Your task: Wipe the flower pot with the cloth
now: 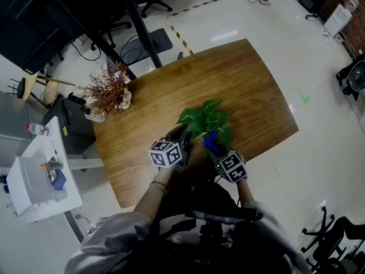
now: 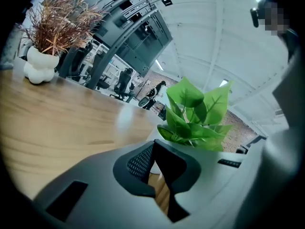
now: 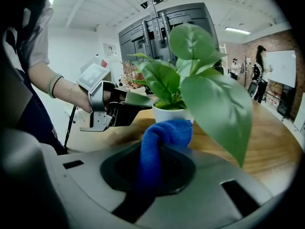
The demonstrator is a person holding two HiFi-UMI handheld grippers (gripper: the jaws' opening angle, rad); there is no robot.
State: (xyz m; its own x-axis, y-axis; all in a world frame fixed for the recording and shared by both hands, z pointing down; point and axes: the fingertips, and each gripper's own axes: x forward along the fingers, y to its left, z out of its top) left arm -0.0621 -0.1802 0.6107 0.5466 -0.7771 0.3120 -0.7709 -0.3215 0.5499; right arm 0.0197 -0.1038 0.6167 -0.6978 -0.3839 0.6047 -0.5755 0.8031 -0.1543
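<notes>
A white flower pot (image 3: pixel 171 112) with a green leafy plant (image 1: pixel 206 120) stands near the front edge of the wooden table (image 1: pixel 245 84). In the head view the leaves hide the pot. My left gripper (image 1: pixel 185 137) reaches it from the left and is shut on the pot's rim; a sliver of white pot (image 2: pixel 149 136) shows between its nearly closed jaws. My right gripper (image 3: pixel 159 161) is shut on a blue cloth (image 3: pixel 164 140). The bunched end of the cloth touches the pot's front wall. In the head view the cloth (image 1: pixel 210 140) sits just under the leaves.
A white bulbous vase of dried brown flowers (image 1: pixel 108 96) stands at the table's back left corner. Off the table to the left is a white cart (image 1: pixel 40 176) with small items. Office chairs and desks stand behind.
</notes>
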